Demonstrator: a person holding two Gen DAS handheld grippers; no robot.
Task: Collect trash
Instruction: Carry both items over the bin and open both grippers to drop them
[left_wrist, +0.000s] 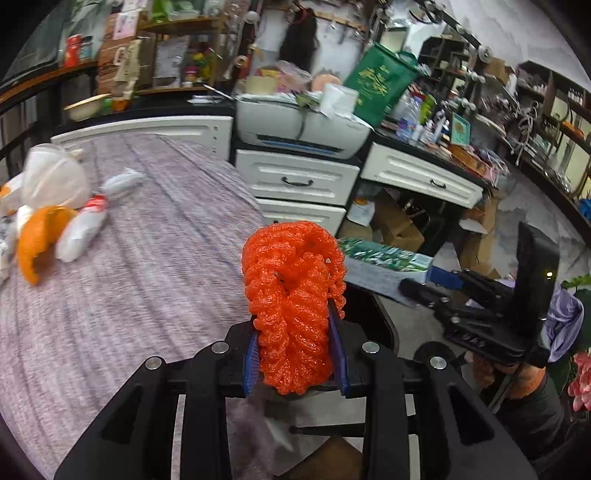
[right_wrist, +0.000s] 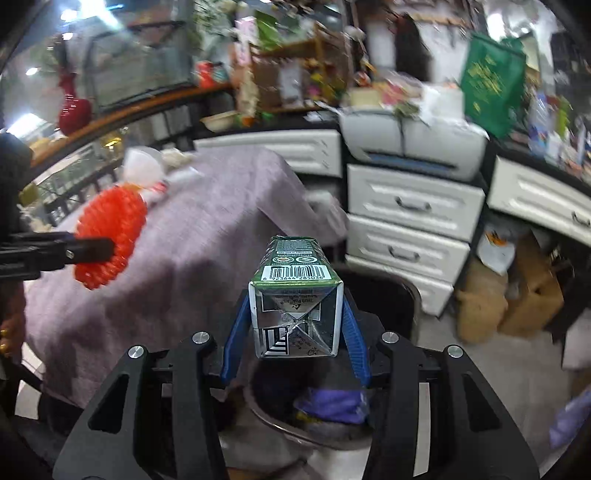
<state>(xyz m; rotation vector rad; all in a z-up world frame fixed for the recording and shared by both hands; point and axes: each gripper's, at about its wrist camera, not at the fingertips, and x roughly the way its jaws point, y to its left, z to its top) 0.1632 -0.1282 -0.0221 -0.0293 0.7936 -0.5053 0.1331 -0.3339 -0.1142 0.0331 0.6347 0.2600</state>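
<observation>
1. Orange foam net pinched between the left gripper jaws; soft, light, springy, likely squashing under grip, so best held across its bunched middle.
2. Drink carton clamped by its side walls in the right gripper, barcode face up; stiff but thin-walled, probably light and empty, smooth faces perhaps slippery.
3. Below and ahead of the right jaws, dark bin with purple bag inside; depth hidden behind carton and fingers.
4. Far left of the left jaws, more trash on the grey cloth: peel, wrappers, cut off at the edge.
5. Background shelves blurred; details unreadable.
</observation>
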